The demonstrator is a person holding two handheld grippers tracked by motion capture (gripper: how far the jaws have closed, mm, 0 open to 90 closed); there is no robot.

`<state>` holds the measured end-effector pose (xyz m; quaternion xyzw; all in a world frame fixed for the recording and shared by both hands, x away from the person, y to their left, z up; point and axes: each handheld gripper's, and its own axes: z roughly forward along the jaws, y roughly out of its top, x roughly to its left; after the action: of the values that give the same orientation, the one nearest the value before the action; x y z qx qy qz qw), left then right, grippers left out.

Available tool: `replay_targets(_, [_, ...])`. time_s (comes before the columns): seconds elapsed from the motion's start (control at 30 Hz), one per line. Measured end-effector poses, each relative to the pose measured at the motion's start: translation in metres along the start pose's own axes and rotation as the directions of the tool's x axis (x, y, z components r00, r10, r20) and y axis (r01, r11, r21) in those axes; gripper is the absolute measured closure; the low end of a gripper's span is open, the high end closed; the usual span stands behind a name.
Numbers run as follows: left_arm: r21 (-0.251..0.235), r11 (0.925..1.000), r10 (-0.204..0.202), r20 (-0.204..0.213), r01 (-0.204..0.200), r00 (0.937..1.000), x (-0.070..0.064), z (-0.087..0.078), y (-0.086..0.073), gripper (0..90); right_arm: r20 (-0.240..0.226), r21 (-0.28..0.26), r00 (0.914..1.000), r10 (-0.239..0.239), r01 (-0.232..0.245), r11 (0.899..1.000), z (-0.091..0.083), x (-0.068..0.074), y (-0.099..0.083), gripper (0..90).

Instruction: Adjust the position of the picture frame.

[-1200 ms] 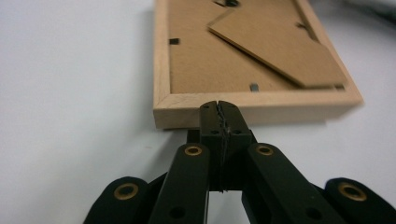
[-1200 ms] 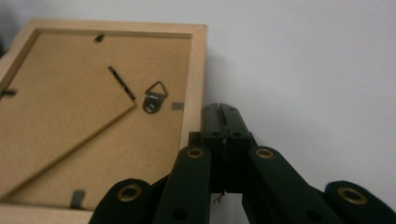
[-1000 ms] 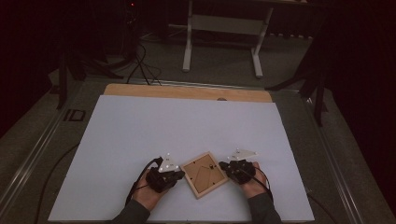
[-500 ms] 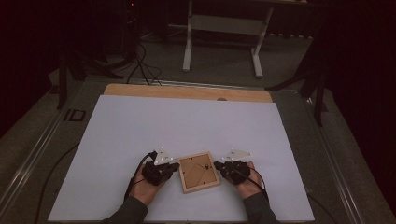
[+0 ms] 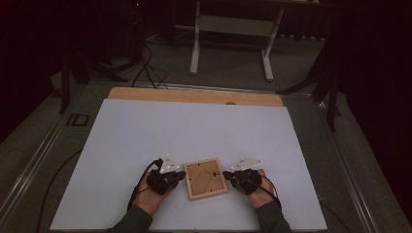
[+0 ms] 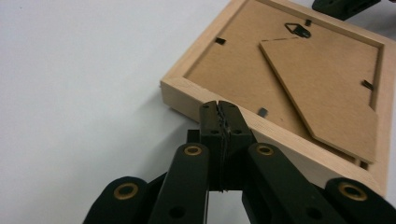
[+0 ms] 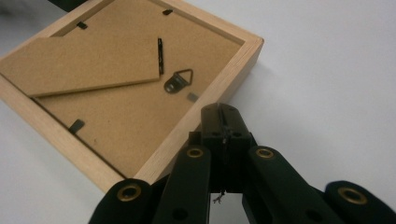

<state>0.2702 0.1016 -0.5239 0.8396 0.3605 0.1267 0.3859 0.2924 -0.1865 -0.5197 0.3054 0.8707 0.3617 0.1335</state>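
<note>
A small wooden picture frame point(image 5: 206, 178) lies face down on the white table sheet, its brown backing board, folded stand and metal hanger point(image 7: 179, 80) facing up. My left gripper point(image 5: 179, 174) is shut with nothing between its jaws, its tip against the frame's left side point(image 6: 196, 95). At the frame's right side point(image 7: 219, 88) my right gripper point(image 5: 227, 175) is also shut and holds nothing, tip touching the wooden edge. In the left gripper view the closed tips point(image 6: 219, 109) meet the wood; in the right gripper view the closed tips point(image 7: 219, 114) do the same.
The white sheet point(image 5: 194, 131) covers a wooden tabletop whose far edge point(image 5: 194, 94) shows bare. Beyond it stand a white metal stand point(image 5: 233, 29), dark floor and cables. The person's hands enter from the near edge.
The frame has turned from a diamond-like tilt to nearly square with the table edge. Both hands have shifted slightly toward the near edge, staying at its two sides.
</note>
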Motion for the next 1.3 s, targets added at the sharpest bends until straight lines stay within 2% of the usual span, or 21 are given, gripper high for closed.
replay_targets(0.2, [0.026,0.9996,-0.01,0.024,0.009,0.9997,-0.006,-0.003,-0.007,89.3,-0.02,0.018,0.9998,-0.006,0.007,1.0,-0.003,0.0,-0.002,89.7])
replay_targets(0.3, [0.046,0.9989,-0.004,0.03,0.002,0.9996,-0.013,-0.005,-0.01,89.3,-0.028,0.022,0.9996,-0.008,0.009,1.0,-0.004,0.001,-0.002,89.7])
replay_targets(0.4, [0.067,0.9975,0.021,0.021,-0.022,0.9996,-0.019,-0.005,-0.011,89.4,-0.039,0.027,0.9992,-0.008,0.009,1.0,-0.005,0.0,-0.002,89.7])
replay_targets(0.53, [0.073,0.9972,0.015,0.014,-0.016,0.9998,-0.021,-0.004,-0.011,89.4,-0.05,0.033,0.9987,-0.009,0.011,0.999,-0.006,0.0,-0.003,89.8])
replay_targets(0.67, [0.083,0.9959,0.036,-0.016,-0.034,0.9992,-0.021,-0.002,-0.01,89.5,-0.049,0.034,0.9987,-0.009,0.011,0.999,-0.006,0.001,-0.002,89.8])
replay_targets(0.77, [0.079,0.9966,0.026,-0.047,-0.022,0.9986,-0.017,0.0,-0.009,89.5,-0.038,0.027,0.9993,-0.005,0.006,1.0,-0.003,0.002,-0.001,89.8])
replay_targets(1.0, [0.068,0.9976,-0.003,-0.083,0.009,0.9966,-0.009,0.005,-0.007,89.7,-0.024,0.023,0.9997,0.0,0.001,1.0,0.001,0.003,0.003,89.9])
replay_targets(1.03, [0.062,0.9978,-0.015,-0.089,0.021,0.9959,-0.004,0.007,-0.006,89.6,-0.019,0.02,0.9998,-0.006,0.007,1.0,0.003,0.002,0.005,89.9])
replay_targets(1.17, [0.067,0.9976,-0.012,-0.111,0.02,0.9938,0.003,0.011,-0.002,89.7,-0.011,0.009,0.9999,0.001,-0.001,1.0,0.008,0.0,0.009,89.9])
replay_targets(1.3, [0.066,0.9975,-0.017,-0.116,0.025,0.9931,0.007,0.012,-0.001,89.7,-0.002,-0.008,0.9999,0.011,-0.011,1.0,0.013,-0.001,0.013,89.9])
